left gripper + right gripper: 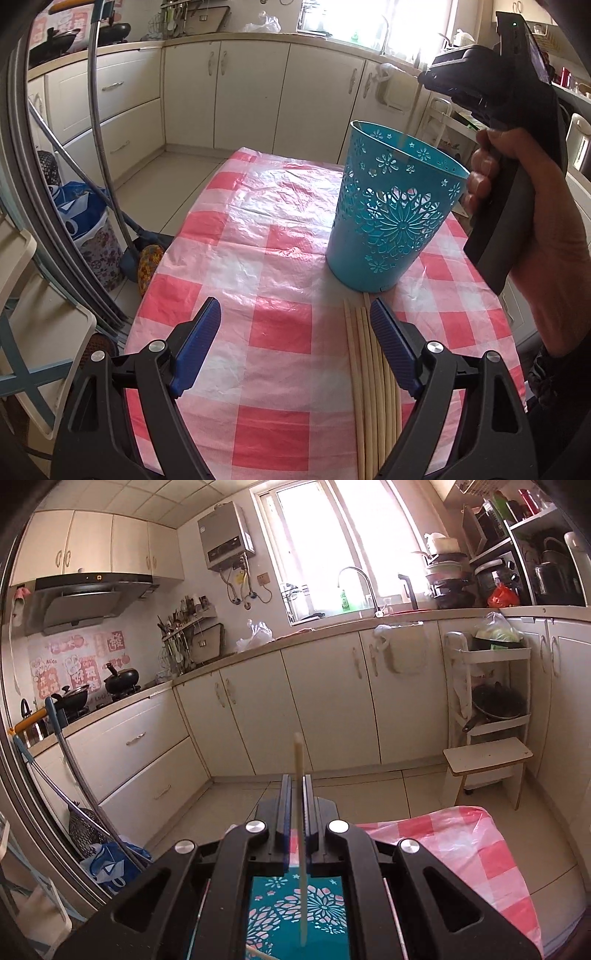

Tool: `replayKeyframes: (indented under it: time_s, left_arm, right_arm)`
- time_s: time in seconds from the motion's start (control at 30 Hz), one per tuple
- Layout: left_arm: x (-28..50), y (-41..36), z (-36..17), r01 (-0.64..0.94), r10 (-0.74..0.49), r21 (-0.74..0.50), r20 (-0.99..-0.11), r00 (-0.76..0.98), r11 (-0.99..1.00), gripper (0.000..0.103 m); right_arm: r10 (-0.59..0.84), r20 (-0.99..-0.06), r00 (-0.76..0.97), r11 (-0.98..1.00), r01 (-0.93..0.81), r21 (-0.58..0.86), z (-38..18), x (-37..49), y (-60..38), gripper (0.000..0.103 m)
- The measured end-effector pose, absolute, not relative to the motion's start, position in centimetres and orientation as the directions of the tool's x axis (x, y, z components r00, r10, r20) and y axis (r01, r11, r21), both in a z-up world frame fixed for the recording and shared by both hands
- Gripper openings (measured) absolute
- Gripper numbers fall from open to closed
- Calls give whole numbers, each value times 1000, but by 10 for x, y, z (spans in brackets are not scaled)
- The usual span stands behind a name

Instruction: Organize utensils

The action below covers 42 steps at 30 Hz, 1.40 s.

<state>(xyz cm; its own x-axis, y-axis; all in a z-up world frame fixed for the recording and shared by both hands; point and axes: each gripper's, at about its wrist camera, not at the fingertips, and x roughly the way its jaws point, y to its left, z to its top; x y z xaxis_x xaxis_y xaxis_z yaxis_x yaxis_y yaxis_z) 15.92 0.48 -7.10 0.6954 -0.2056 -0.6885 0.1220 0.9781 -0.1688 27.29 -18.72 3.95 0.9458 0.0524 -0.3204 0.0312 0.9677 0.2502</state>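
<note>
Wooden chopstick (300,849) pinched upright in right tongs (296,786) | left tongs (295,314) wide | basket's (391,206) inside perhaps empty

Bright daylight from blown-out window (332,542); glare on tablecloth (280,192); strong fisheye bending at edges

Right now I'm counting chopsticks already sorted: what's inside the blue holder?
Looking down into the blue holder, one chopstick hangs in it, held by the right gripper. Another tip shows low down. The gripper body hides the rest.
</note>
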Motion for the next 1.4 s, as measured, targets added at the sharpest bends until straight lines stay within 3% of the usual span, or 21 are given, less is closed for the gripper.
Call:
replayKeyframes:
  time_s: [0.17, 0.5, 0.83, 1.27, 1.4]
  left_arm:
    - [157, 2, -68, 130, -205, -160, -690, 695, 979, 79]
    - [146, -6, -57, 146, -180, -108, -701, 690, 983, 84]
    - [132, -12, -47, 173, -188, -92, -698, 691, 981, 87]
    - [123, -17, -45, 186, -177, -67, -713, 678, 980, 88]
    - [124, -18, -46, 190, -177, -64, -721, 670, 980, 88]
  right_arm:
    - [70, -336, 939, 973, 11, 231, 30, 259, -183, 10]
    - [68, -343, 937, 981, 0, 196, 21, 175, -192, 32]
    - [99, -639, 763, 970, 69, 232, -72, 137, -195, 33]
    - [89, -784, 615, 994, -9, 106, -129, 139, -150, 32]
    - [54, -786, 616, 998, -13, 58, -131, 138, -147, 26]
